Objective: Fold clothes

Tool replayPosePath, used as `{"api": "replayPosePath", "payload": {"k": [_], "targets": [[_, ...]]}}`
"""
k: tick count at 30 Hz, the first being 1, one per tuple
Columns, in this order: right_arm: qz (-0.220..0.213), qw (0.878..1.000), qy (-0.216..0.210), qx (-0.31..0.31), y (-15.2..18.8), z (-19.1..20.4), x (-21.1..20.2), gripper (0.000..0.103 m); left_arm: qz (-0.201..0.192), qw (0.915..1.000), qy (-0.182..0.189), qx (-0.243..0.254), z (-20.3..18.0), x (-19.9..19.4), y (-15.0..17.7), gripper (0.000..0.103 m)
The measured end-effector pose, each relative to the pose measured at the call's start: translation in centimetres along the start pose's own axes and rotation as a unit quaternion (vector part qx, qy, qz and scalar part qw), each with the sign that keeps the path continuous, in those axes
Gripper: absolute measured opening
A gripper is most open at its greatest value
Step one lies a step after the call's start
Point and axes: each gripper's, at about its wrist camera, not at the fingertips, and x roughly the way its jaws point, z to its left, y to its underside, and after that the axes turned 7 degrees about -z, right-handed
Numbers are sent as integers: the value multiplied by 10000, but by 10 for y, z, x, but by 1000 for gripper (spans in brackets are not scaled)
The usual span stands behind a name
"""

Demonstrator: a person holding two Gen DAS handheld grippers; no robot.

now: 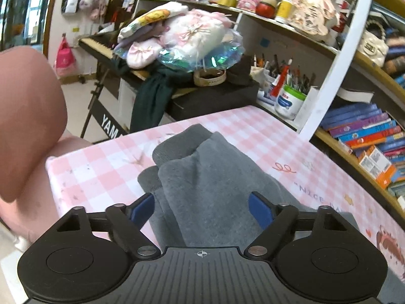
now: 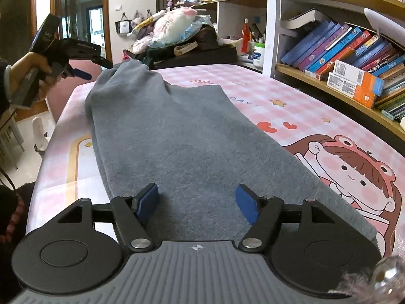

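Note:
A grey fleece garment (image 2: 182,136) lies lengthwise on the pink checked table (image 2: 291,116), folded in half along its length. Its cuffed ends (image 1: 182,141) show in the left wrist view at the far end. My left gripper (image 1: 202,210) is open, held just above the garment's cuff end with nothing between the blue pads (image 1: 260,212). It also shows in the right wrist view (image 2: 96,68), held in a hand at the far left. My right gripper (image 2: 196,202) is open above the garment's near, wide end, empty.
A bookshelf (image 2: 341,50) with books runs along the right of the table. A keyboard piled with bags and plush items (image 1: 177,40) stands beyond the far end. A pink chair (image 1: 25,136) is at the left. A pen pot and white jar (image 1: 288,101) sit by the shelf.

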Motion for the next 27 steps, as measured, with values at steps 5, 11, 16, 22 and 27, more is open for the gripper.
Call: {"api": "replayPosePath", "payload": {"k": [5,11,16,22,27], "targets": [[5,10000,10,-27,0,1,0,69,91,9995,191,-254,3,2,5,52],[1,10000,-33,31,0,-2,0,69,167,9974,173,-674,13,15,10,51],[4,10000,-16,2,1,0,-2,69,111,9957,372,-840,14,30,10,12],[12,10000,-21,14,1,0,-2,69,-996,9833,1276,-828,2,-36,-9,6],[13,10000,-8,-23,1,1,-2,69,-534,9929,569,-895,20,-28,2,6]]}}
